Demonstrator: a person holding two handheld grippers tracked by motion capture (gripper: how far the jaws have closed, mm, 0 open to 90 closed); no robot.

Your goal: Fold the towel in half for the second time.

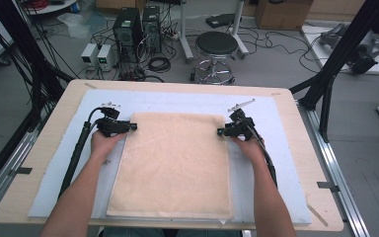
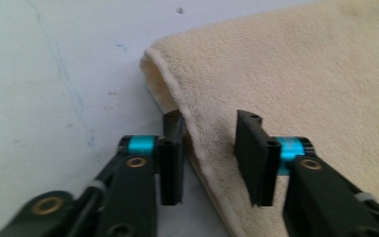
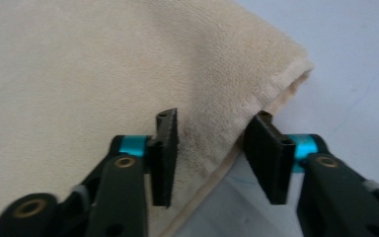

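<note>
Towel [image 1: 172, 165] lies folded flat on the blue mat [image 1: 276, 148] on the table [image 1: 306, 128]. Left gripper [image 2: 209, 153] and right gripper [image 3: 217, 153] straddle its 2 far corners, jaws part-open around the edge, not yet pinching.

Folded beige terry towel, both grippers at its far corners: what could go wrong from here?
1. The left gripper straddles the edge of the folded beige terry towel with a gap still at its pads; it may catch only the top layer, so the fold could open on lifting.
2. The right gripper sits just as near the edge, so the cloth might slip out.
3. Uneven grips could skew the towel on the pale blue mat.
</note>
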